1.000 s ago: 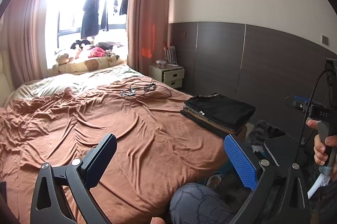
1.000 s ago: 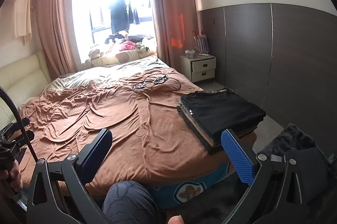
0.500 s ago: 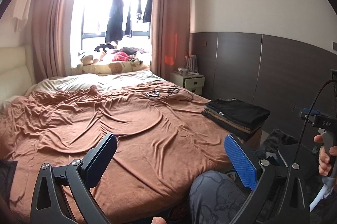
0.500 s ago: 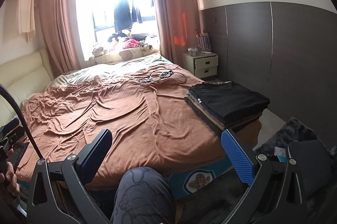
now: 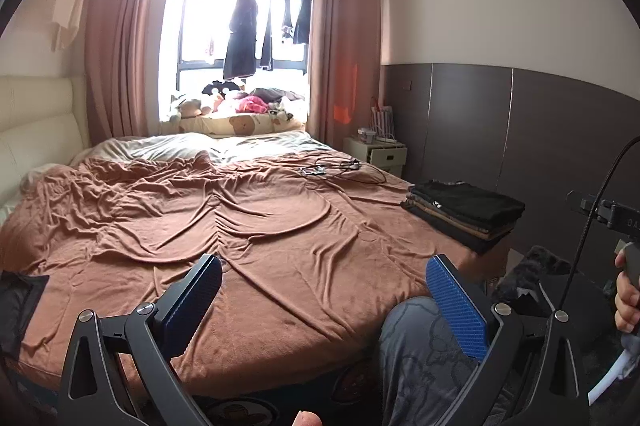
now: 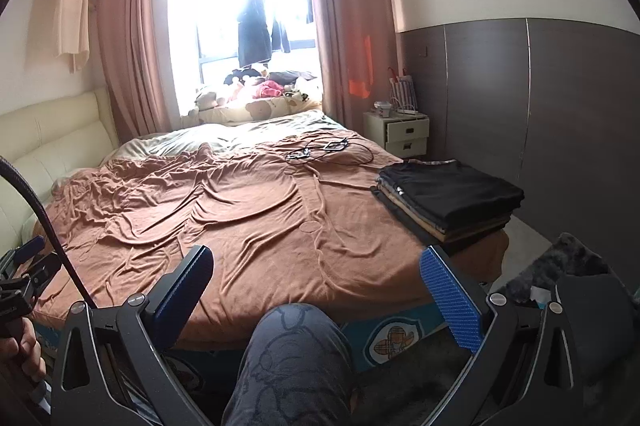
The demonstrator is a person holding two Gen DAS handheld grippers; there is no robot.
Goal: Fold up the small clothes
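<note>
Both grippers up in the air at the foot of the bed, pointing across it toward the window. My left gripper (image 5: pixel 324 290) is spread wide, blue pads far apart, nothing between them. My right gripper (image 6: pixel 316 280) same: jaws wide, empty.

Folded clothes stack (image 6: pixel 450 199) sits on the bed's right side near the foot corner, black garment on top, tan and dark layers under it. In the left view the same stack (image 5: pixel 466 214) is right of centre, well apart from both sets of fingers. Neither gripper touches it.

Brown blanket (image 5: pixel 240 222) covers most of the bed, heavily wrinkled. A dark piece of fabric (image 5: pixel 18 300) lies at the blanket's left edge in the left view; can't tell what garment it is. Tangle of cables (image 6: pixel 320 147) lies on the far part of the blanket.

My knee in grey patterned trousers (image 6: pixel 296 358) is just below the right gripper. In the left view my right hand (image 5: pixel 627 302) grips the other handle at the frame's right edge. White nightstand (image 6: pixel 406 131) against the far wall, beside the curtain.
</note>
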